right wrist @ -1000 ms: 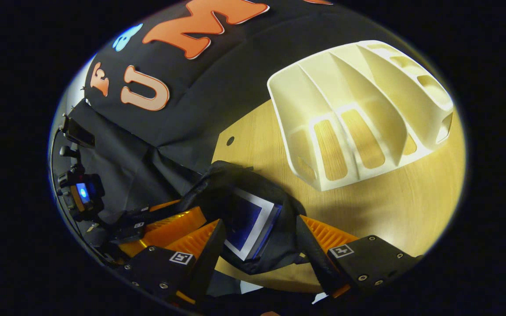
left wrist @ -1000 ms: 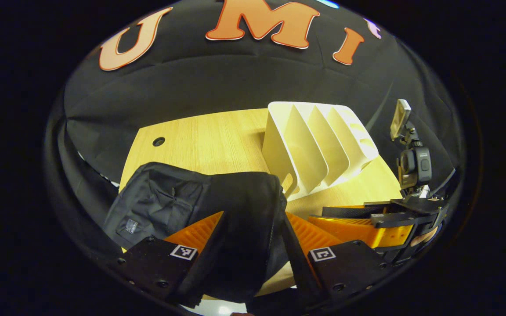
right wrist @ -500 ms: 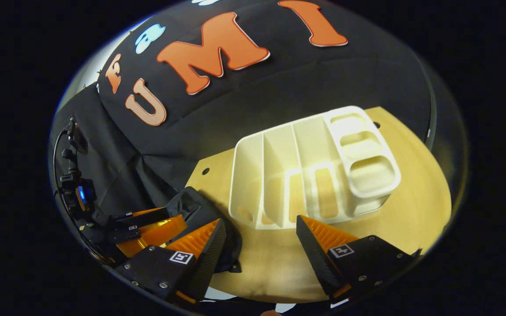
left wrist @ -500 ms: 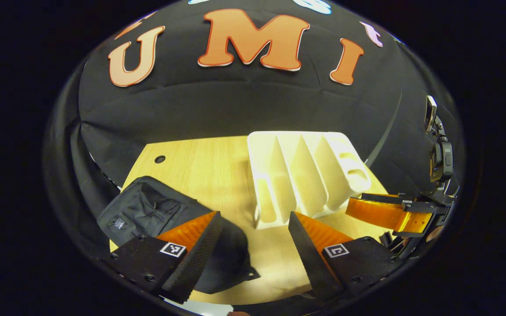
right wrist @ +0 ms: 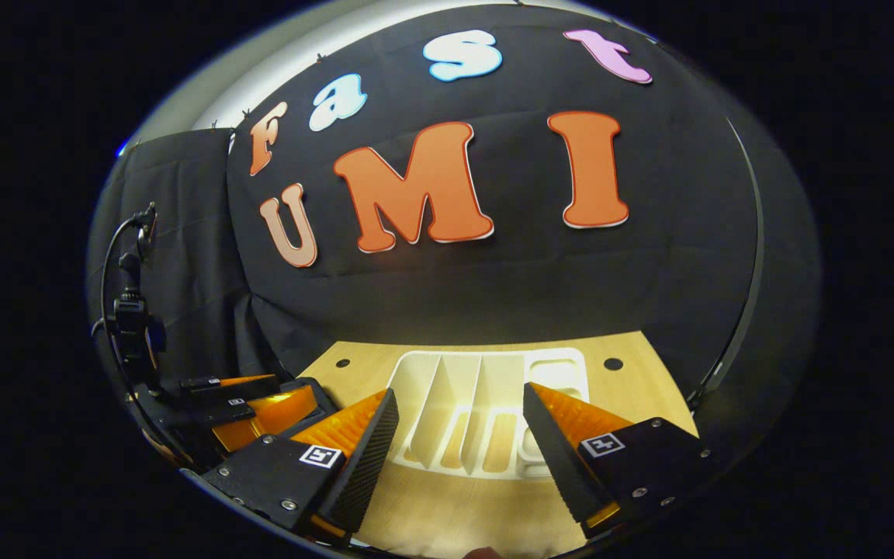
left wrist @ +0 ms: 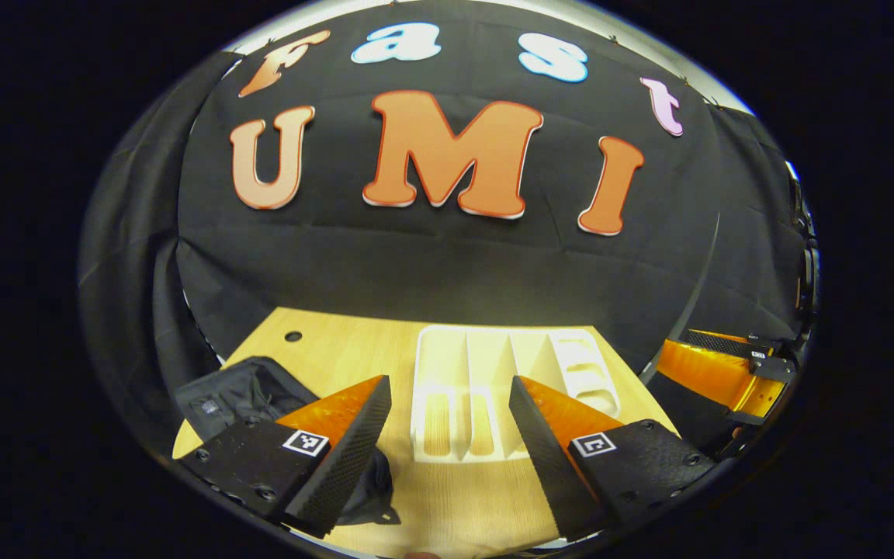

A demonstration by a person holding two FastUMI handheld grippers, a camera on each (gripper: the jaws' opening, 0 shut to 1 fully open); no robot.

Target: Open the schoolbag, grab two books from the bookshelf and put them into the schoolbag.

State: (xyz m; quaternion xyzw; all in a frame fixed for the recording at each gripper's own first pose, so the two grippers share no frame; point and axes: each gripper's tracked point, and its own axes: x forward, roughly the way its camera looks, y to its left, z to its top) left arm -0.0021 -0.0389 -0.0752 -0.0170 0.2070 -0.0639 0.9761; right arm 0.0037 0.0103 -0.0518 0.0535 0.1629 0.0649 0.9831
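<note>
Left gripper view: left gripper (left wrist: 449,423) jaws spread, nothing held | bookshelf (left wrist: 493,388) at 12 o'clock on surface (left wrist: 354,357) | schoolbag (left wrist: 249,392) at 10 o'clock | right gripper (left wrist: 715,373) at 3 o'clock || Right gripper view: right gripper (right wrist: 459,435) jaws apart, nothing held | bookshelf (right wrist: 478,411) at 12 o'clock | left gripper (right wrist: 249,400) at 9 o'clock

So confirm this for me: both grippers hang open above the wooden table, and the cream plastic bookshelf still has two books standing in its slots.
One thing is wrong: the cream plastic bookshelf has no books in its slots; the right gripper view shows bare dividers and table wood through its cut-outs. The rest holds: the left gripper and right gripper both hang with jaws open above the wooden table.
</note>
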